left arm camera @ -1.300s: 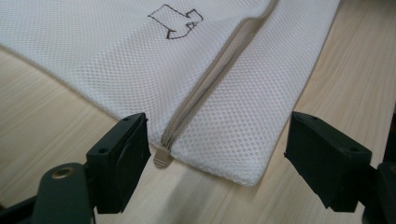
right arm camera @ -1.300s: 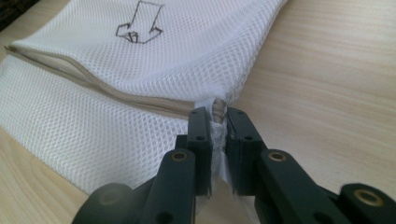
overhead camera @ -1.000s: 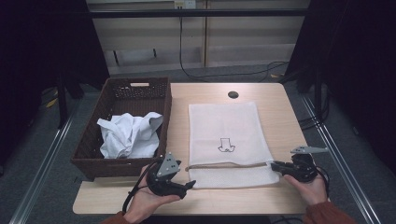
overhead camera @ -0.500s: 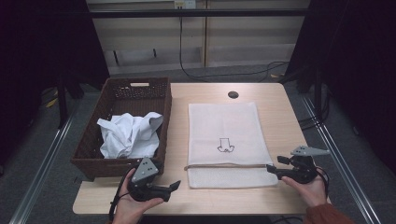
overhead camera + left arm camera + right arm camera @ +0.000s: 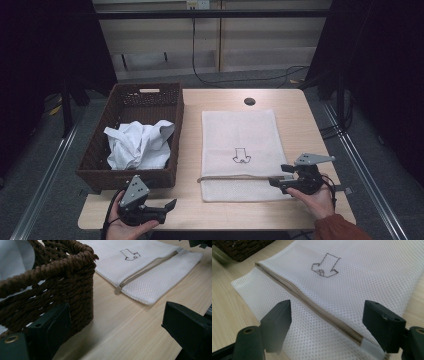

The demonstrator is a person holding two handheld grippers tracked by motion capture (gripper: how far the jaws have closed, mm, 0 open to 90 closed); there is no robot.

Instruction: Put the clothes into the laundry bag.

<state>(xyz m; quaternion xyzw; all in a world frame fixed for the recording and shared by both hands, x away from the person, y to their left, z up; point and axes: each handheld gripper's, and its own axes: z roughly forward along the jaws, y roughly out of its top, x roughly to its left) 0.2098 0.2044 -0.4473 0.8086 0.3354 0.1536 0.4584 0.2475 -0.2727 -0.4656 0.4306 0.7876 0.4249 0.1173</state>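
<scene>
Basket [image 5: 62, 277] hiding cloth [image 5: 15, 257], L view.

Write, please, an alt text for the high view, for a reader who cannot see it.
A white mesh bag with a tan zipper lies flat on a wooden table, open tongs at each near corner: left tongs, right tongs. Left of the bag, a brown wicker basket holds crumpled white cloth.

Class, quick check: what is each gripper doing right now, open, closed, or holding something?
Left gripper: jaws just opened, empty, beside the brown woven basket.
Right gripper: jaws just opened, empty, over the white mesh zipper bag.
</scene>
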